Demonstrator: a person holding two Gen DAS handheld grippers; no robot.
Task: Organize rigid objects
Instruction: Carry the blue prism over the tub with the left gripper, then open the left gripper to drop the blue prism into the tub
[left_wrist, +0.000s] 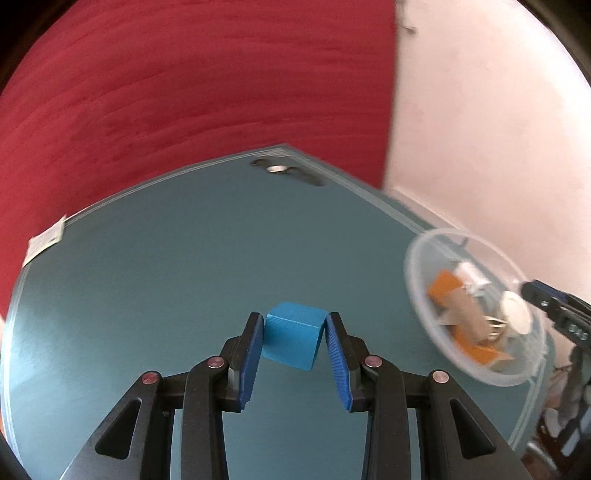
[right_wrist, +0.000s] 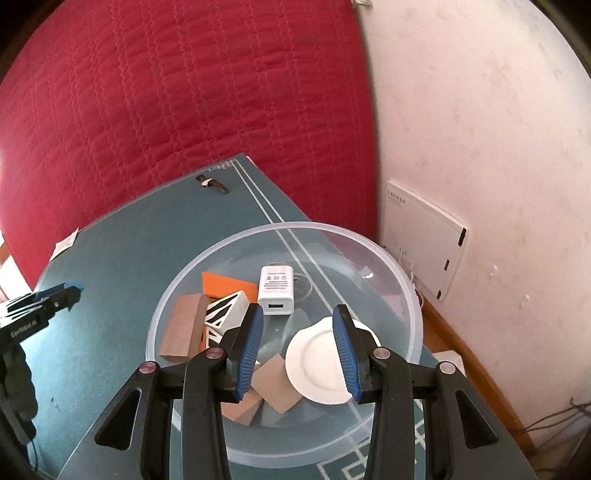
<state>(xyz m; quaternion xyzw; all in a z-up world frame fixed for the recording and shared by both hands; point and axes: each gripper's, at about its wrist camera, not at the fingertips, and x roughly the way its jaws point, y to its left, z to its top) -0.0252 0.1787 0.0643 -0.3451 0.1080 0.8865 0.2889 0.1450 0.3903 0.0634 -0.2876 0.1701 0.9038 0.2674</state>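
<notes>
Blue cube (left_wrist: 291, 339) clamped in left gripper (left_wrist: 294, 343), tilted, corner twd camera.

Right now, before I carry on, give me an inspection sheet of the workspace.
Surface: teal mat, mostly bare.
Job's things: blue cube in left gripper; clear bowl holds white charger, white plate, brown blocks, orange box.
Clutter: small dark object at far edge; paper tag.
Grippers: left shut on cube; right gripper over bowl, empty.
Cables: some on floor.
Surroundings: red quilt, pale wall.
</notes>
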